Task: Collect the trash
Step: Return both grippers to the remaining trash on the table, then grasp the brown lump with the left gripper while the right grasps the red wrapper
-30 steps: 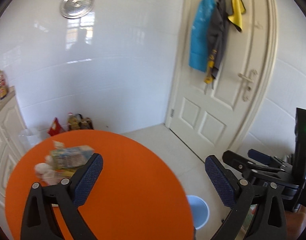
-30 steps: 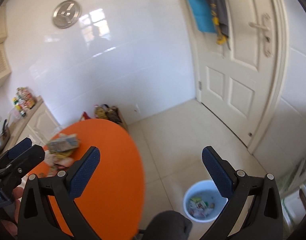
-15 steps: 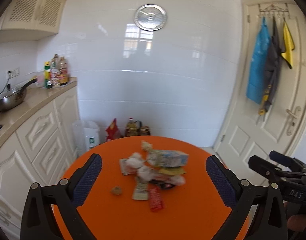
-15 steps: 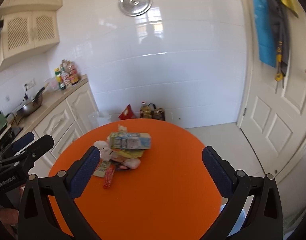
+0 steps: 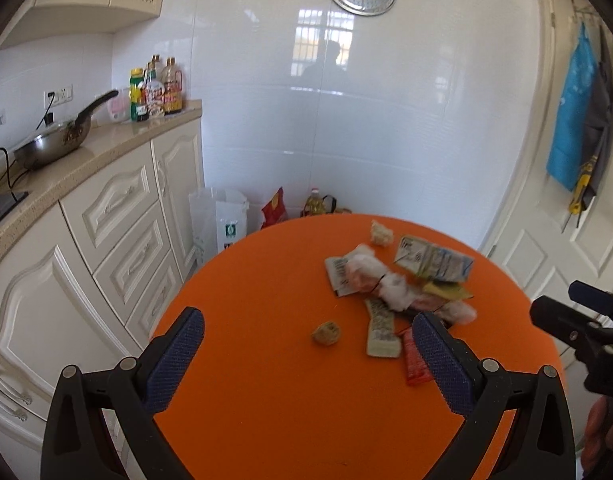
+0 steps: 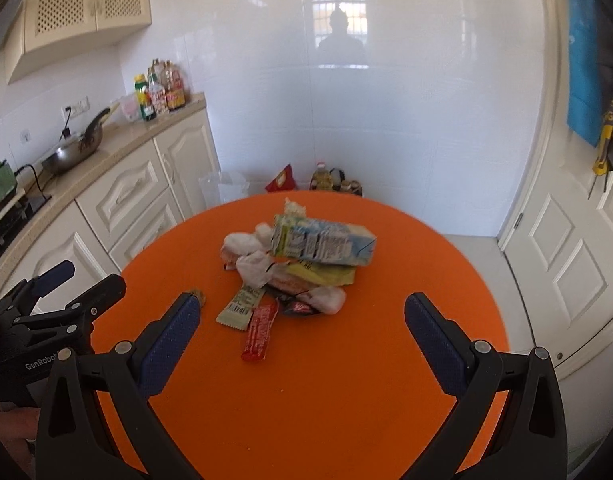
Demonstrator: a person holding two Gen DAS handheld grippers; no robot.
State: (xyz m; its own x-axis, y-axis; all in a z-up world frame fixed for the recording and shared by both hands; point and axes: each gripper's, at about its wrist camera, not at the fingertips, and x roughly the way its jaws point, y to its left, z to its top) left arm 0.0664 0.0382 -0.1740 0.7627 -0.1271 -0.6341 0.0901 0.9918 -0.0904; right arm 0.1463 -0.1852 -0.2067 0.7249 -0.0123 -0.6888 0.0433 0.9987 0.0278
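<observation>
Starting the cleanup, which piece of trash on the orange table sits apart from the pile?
The small brown crumpled lump; bare table separates it from the heaped wrappers.

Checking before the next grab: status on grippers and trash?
Left gripper open, empty. Right gripper open, empty. Trash pile on orange table, untouched. Nothing in the way.

Bright daylight, even. Window glare and a person's silhouette reflect on the glossy wall tiles [image 6: 338, 40]. Slight motion blur on the trash pile [image 5: 402, 284]. Heavy fisheye bending, dark corner vignette.
</observation>
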